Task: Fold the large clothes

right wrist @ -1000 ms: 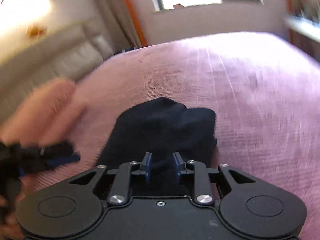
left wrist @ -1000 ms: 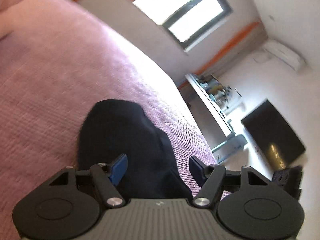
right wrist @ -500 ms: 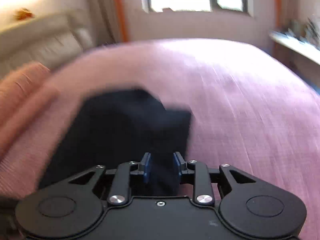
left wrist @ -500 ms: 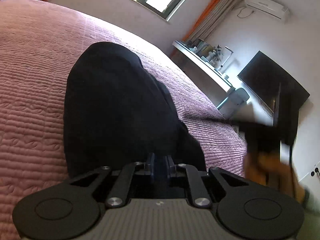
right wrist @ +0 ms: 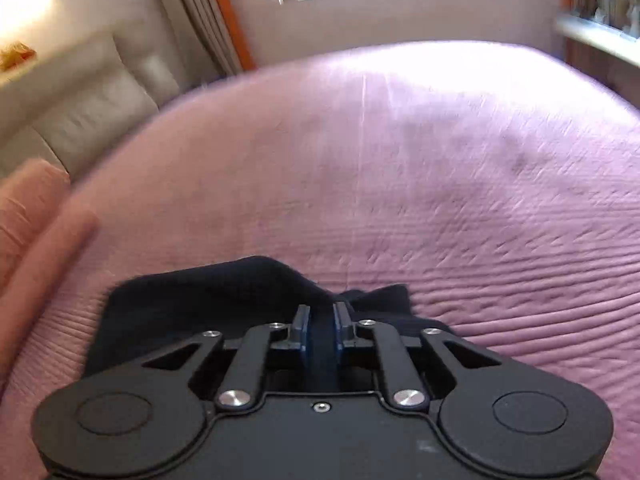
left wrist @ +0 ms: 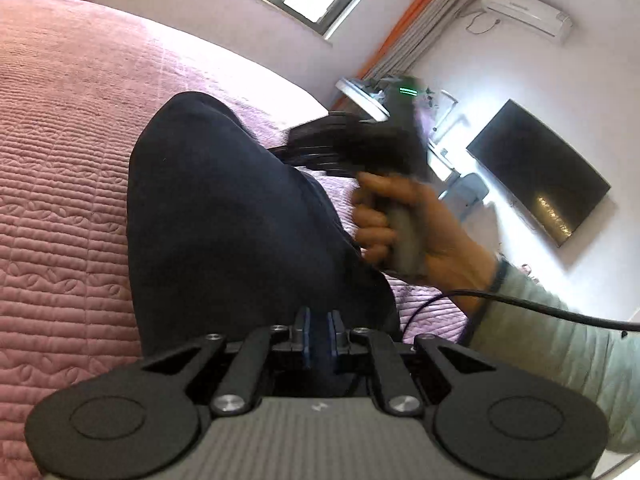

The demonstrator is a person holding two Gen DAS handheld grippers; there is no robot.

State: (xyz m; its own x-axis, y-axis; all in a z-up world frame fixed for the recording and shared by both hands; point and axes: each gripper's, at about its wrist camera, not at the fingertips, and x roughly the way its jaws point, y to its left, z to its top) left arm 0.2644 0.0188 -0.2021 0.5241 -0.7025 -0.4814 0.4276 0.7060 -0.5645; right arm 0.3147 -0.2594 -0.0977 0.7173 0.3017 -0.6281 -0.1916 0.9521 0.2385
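Note:
A black garment (left wrist: 224, 208) lies bunched on the pink quilted bedspread (left wrist: 60, 140). My left gripper (left wrist: 319, 322) is shut on its near edge, with dark cloth pinched between the blue pads. In the right wrist view the garment (right wrist: 200, 300) sits low, just ahead of my right gripper (right wrist: 322, 316). Its jaws are closing, and a fold of the black cloth is pressed between them. In the left wrist view the right gripper (left wrist: 320, 148) appears blurred over the garment's far right side, held by a hand (left wrist: 400, 220).
A beige padded headboard (right wrist: 88, 112) and an orange-pink cushion (right wrist: 28, 216) border the bed (right wrist: 440, 180) on the left. A desk (left wrist: 360, 96) and a wall TV (left wrist: 536, 168) stand beyond the bed's edge. A black cable (left wrist: 540, 308) trails from the sleeve.
My left gripper came down and closed on the garment's near edge. The right gripper swept sideways with its fold and narrowed; its hand now shows in the left wrist view.

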